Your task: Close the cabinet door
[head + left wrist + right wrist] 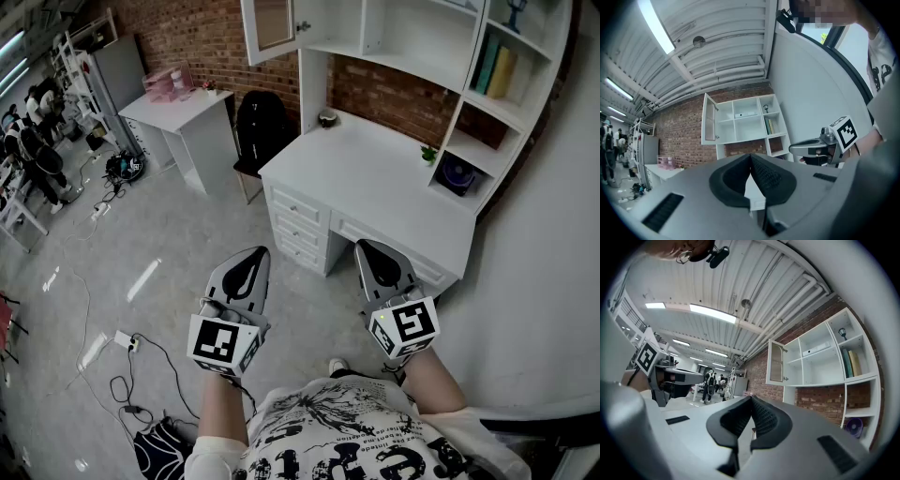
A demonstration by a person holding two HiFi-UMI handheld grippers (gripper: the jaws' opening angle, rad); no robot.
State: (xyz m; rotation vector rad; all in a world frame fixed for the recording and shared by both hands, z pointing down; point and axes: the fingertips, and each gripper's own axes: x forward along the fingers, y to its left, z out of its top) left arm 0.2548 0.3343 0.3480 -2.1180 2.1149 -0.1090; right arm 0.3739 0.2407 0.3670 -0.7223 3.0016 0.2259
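My left gripper (255,255) and right gripper (367,247) hang level before the white wooden bench (375,159), the fingers of each pressed together on nothing. The white-framed glass cabinet door (272,26) stands swung open above the bench's left end, well apart from both.

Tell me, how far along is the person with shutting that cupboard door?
Done: nothing yet. The glass-fronted cabinet door stands swung wide open above the white desk. In hand: the left gripper and right gripper are both shut and empty, held level short of the desk and touching nothing. Left: reach up to the door and push it closed.
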